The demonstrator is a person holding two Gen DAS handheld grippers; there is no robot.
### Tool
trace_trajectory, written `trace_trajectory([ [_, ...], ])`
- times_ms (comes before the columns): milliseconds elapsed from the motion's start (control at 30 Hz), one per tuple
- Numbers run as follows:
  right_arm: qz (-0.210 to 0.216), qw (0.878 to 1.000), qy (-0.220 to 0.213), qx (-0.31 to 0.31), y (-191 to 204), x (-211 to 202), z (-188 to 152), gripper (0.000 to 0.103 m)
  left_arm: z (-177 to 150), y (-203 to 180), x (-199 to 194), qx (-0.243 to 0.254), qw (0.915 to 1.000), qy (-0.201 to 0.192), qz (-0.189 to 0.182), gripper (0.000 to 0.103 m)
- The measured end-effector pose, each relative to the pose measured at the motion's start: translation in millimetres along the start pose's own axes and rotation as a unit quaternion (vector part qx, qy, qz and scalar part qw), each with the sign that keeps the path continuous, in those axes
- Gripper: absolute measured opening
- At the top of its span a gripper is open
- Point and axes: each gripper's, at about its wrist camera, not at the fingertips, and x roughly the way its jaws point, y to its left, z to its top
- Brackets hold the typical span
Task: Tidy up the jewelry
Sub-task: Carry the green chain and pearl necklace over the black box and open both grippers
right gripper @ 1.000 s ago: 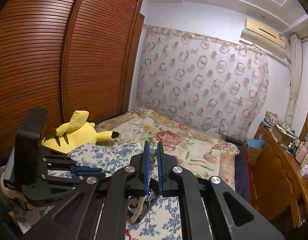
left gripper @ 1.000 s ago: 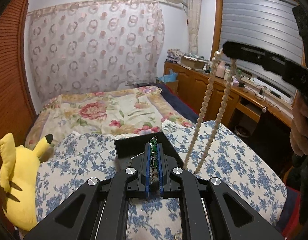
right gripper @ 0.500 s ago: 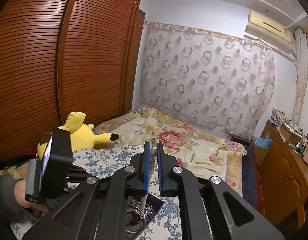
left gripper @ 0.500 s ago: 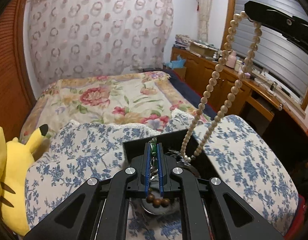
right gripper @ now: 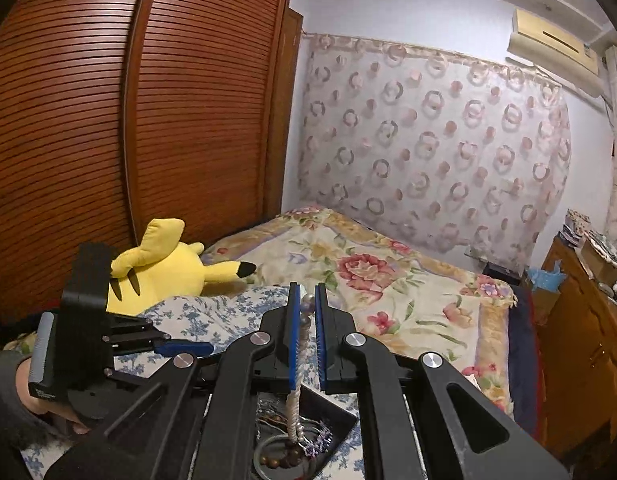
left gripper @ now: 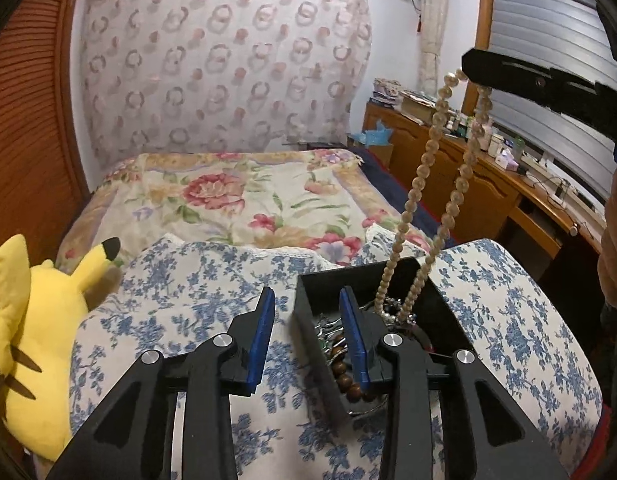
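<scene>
Hanging from the clenched right gripper (right gripper: 307,304), one pearl necklace (left gripper: 422,184) drops in a double strand into one black tray (left gripper: 440,300), its lower end lying among the jewelry there. In the right wrist view the beads sit pinched between the two blue fingers (right gripper: 294,320), and the strand runs down to the tray (right gripper: 344,420) below.

Nearest in the left wrist view, the left gripper (left gripper: 306,300) has its two blue fingers (left gripper: 262,332) spread wide and holding nothing; the left finger is over the floral cloth, the right one over the tray's near left wall. The same gripper shows at the left edge of the right wrist view (right gripper: 180,347), a hand behind it.

The tray holds one dark wooden bead bracelet (left gripper: 348,380), some silvery chains (left gripper: 328,328) too tangled to count, and the pearl end. It rests on a blue-and-white floral cushion (left gripper: 188,304) on the bed.

Left of the cushion lies one yellow plush toy (left gripper: 32,340). Beyond stretches a floral bedspread (left gripper: 236,200), then a patterned curtain (left gripper: 220,68). To the right, a wooden dresser (left gripper: 484,184) carries clutter too small to count
</scene>
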Motion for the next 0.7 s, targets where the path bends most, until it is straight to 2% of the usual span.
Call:
trace_trajectory([
  [167,0.002,1.000,-0.006,0.003,3.3,0.0,3.7,0.008,-4.5,7.4,-6.4,-0.004,1.0000,-0.001,0.006,0.033],
  [267,0.003,1.000,0.006,0.004,2.1,4.0,-0.7,0.008,-6.6,8.7,-10.1,-0.006,1.0000,-0.003,0.007,0.033],
  [500,0.015,0.996,0.082,0.019,3.1,24.4,-50.1,0.008,-14.9,6.6,-17.4,-0.006,1.0000,-0.002,0.006,0.033],
  [567,0.017,0.995,0.096,0.026,4.9,28.5,-62.5,0.008,-18.7,4.6,-20.9,-0.006,1.0000,-0.002,0.006,0.038],
  [600,0.018,0.994,0.103,0.029,5.8,30.5,-68.7,0.008,-19.2,3.1,-22.1,-0.005,1.0000,-0.003,0.006,0.049],
  [700,0.021,0.993,0.112,0.040,4.0,32.7,-79.7,0.009,-23.8,-2.5,-29.5,0.001,0.9999,-0.009,0.012,0.052],
])
